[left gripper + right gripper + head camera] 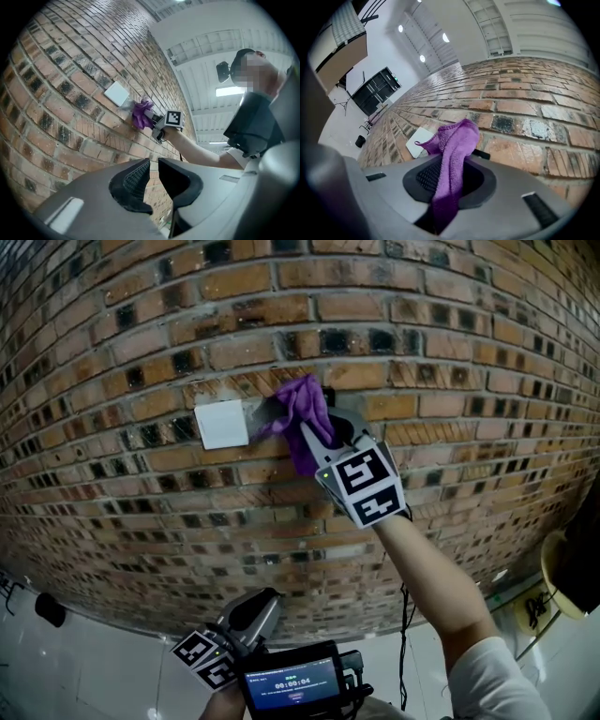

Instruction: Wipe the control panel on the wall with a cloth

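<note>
Up at the brick wall [441, 343], the right tool [317, 432] was clamped on a purple cloth [305, 413]. The right gripper view showed its jaws pinching the cloth [452, 154] at the middle. One end of the fabric spilled back between the jaws toward the camera. The other end rose in a bunch ahead of the tips, close against the bricks.

The white square control panel [221, 424] sat on the wall just to the left of that tool's tips. A corner of the cloth reached toward its near edge, but whether the two touched could not be told. In the right gripper view the panel [417, 140] showed ahead and left of the jaws, partly behind the fabric.

The left tool [267, 604] hung well below the right one, away from the wall. Its jaws [153, 174] stood only a narrow slit apart with nothing between them. A small lit screen [291, 688] sat just behind it.
</note>
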Tool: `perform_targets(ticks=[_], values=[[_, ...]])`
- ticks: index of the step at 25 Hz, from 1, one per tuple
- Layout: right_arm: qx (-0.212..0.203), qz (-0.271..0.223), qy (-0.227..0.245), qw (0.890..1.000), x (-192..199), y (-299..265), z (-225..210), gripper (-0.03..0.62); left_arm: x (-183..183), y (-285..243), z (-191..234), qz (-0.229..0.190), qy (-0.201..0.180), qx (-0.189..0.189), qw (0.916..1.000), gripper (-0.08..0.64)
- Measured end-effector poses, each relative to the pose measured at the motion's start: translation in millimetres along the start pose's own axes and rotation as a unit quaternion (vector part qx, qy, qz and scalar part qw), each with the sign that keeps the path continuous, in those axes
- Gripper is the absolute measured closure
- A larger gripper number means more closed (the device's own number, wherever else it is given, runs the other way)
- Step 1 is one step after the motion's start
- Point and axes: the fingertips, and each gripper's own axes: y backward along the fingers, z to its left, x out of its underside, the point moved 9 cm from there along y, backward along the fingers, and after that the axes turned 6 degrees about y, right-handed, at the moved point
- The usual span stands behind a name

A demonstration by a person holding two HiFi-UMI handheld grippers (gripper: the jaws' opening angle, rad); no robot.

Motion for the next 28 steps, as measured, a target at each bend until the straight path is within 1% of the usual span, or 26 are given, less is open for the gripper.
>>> perform_targets(ticks=[8, 13, 17, 23, 28], values=[[0.051, 0.027, 0.001, 0.998, 22.4, 32.0, -26.6, 0.512, 3.7, -8.0, -1.3, 0.007, 0.006, 0.012, 0.9999, 0.502], [0.089, 0.053, 0.000, 0.995, 35.2, 51.4, -43.3, 0.512, 5.8, -12.6, -3.1, 0.014, 0.007, 0.022, 0.9997, 0.502], [0.115, 0.061, -0.008, 0.991, 38.8, 65.6, -56.0, 0.512, 6.9, -14.7, -4.0, 0.019, 0.008, 0.026, 0.9994, 0.502], [0.130, 0.061, -0.011, 0.990, 37.4, 75.4, -61.9, 0.512, 8.1, -15.4, -4.5, 0.024, 0.009, 0.032, 0.9992, 0.502], [0.124, 0.056, -0.010, 0.991, 32.0, 73.1, -56.6, 0.512, 6.8, -12.9, -4.6, 0.024, 0.010, 0.031, 0.9992, 0.502]])
